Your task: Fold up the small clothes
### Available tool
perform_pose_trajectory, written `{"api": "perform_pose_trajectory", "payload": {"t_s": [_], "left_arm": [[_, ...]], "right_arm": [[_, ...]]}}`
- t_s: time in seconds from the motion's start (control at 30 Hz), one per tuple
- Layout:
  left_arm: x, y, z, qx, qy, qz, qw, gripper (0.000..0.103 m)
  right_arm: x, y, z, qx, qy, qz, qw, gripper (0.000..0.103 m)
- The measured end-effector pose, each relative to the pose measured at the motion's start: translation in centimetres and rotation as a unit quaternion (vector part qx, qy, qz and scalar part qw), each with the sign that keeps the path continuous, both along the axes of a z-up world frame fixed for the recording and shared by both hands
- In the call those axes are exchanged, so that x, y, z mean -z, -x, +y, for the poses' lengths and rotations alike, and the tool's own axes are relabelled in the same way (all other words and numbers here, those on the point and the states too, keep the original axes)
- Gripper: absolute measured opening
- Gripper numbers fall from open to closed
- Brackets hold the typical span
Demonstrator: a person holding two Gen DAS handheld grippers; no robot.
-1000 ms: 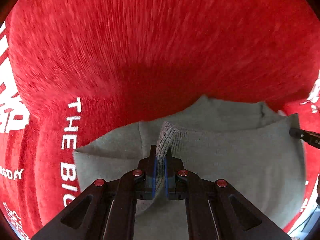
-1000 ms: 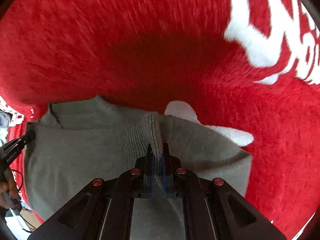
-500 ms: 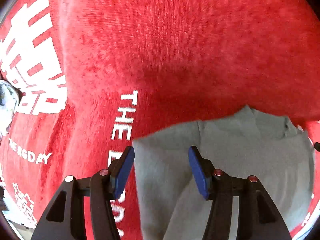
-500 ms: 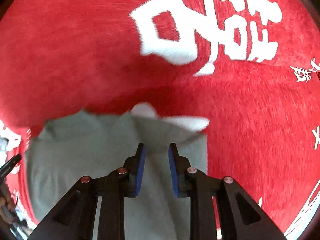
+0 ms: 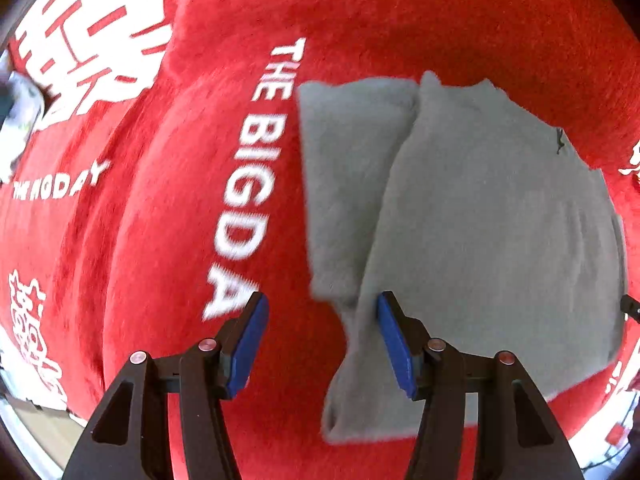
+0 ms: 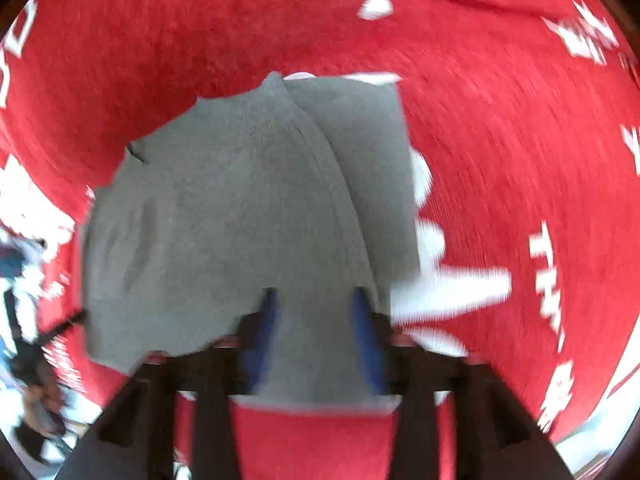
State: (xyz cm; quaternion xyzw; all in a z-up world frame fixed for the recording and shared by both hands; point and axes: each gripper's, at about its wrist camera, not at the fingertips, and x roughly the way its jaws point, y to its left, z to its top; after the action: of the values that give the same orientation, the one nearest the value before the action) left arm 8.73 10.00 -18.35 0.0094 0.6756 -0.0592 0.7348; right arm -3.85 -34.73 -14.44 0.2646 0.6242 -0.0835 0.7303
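The grey garment point(image 5: 480, 220) lay folded on the red cloth point(image 5: 160, 240). The left gripper point(image 5: 320, 340) stood released at six o'clock, holding nothing. The right gripper point(image 6: 314, 336) was opening, empty, above the garment.

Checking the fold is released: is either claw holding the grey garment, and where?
Nothing is held. The left claw is open; the right claw is opening above the grey garment.
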Motion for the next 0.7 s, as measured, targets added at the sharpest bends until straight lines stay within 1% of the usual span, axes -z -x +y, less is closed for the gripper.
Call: {"api": "perform_pose_trajectory", "payload": {"t_s": [0.07, 0.13, 0.17, 0.27, 0.3, 0.33, 0.37, 0.4, 0.43, 0.47, 0.53, 0.57, 0.6, 0.67, 0.7], "left_arm": [[0.0, 0.8, 1.1, -0.015, 0.033, 0.025, 0.9990, 0.058], [0.4, 1.9, 2.3, -0.038, 0.076, 0.057, 0.9947, 0.058], [0.7, 2.3, 2.6, -0.046, 0.086, 0.066, 0.9930, 0.058], [1.4, 3.4, 3.1, -0.066, 0.107, 0.082, 0.9886, 0.058], [1.6, 3.6, 3.1, -0.069, 0.111, 0.081, 0.9881, 0.058], [0.9, 4.3, 2.3, -0.069, 0.112, 0.074, 0.9885, 0.058], [0.5, 4.7, 2.0, -0.068, 0.113, 0.068, 0.9889, 0.052], [0.5, 4.7, 2.0, -0.066, 0.117, 0.059, 0.9892, 0.037], [0.4, 4.7, 1.9, -0.060, 0.125, 0.058, 0.9887, 0.008], [0.2, 4.6, 1.7, -0.055, 0.122, 0.056, 0.9895, 0.008], [-0.4, 4.1, 1.4, -0.035, 0.114, 0.039, 0.9921, 0.008], [-0.9, 4.3, 1.3, -0.021, 0.109, 0.029, 0.9934, 0.008], [-1.1, 4.6, 1.2, -0.014, 0.106, 0.023, 0.9940, 0.008], [-0.7, 5.0, 1.2, -0.011, 0.096, 0.025, 0.9950, 0.008], [-0.1, 5.4, 1.4, -0.013, 0.089, 0.031, 0.9954, 0.008]], "right_arm": [[-0.2, 2.4, -0.6, 0.044, -0.059, 0.001, 0.997, 0.068], [0.5, 5.0, -0.8, 0.097, -0.109, 0.018, 0.989, 0.068], [1.1, 6.3, -1.0, 0.131, -0.128, 0.024, 0.983, 0.068], [2.4, 8.1, -2.2, 0.209, -0.155, 0.022, 0.965, 0.068], [3.0, 8.4, -2.8, 0.242, -0.166, 0.011, 0.956, 0.065], [3.5, 8.0, -3.0, 0.262, -0.175, 0.003, 0.949, 0.060], [3.8, 7.5, -3.5, 0.269, -0.179, 0.002, 0.946, 0.031], [3.8, 7.2, -3.3, 0.263, -0.174, 0.005, 0.949, 0.014], [3.4, 6.7, -3.4, 0.249, -0.161, 0.009, 0.955, 0.014], [2.4, 5.9, -3.0, 0.218, -0.136, 0.008, 0.966, 0.014], [0.6, 5.1, -2.5, 0.153, -0.086, 0.006, 0.984, 0.013], [0.1, 4.9, -2.4, 0.132, -0.067, 0.007, 0.989, 0.013], [0.0, 4.9, -2.6, 0.124, -0.057, 0.010, 0.991, 0.013], [1.0, 5.1, -3.1, 0.116, -0.043, 0.029, 0.992, 0.013], [1.8, 5.3, -3.2, 0.111, -0.040, 0.043, 0.992, 0.014]]}}
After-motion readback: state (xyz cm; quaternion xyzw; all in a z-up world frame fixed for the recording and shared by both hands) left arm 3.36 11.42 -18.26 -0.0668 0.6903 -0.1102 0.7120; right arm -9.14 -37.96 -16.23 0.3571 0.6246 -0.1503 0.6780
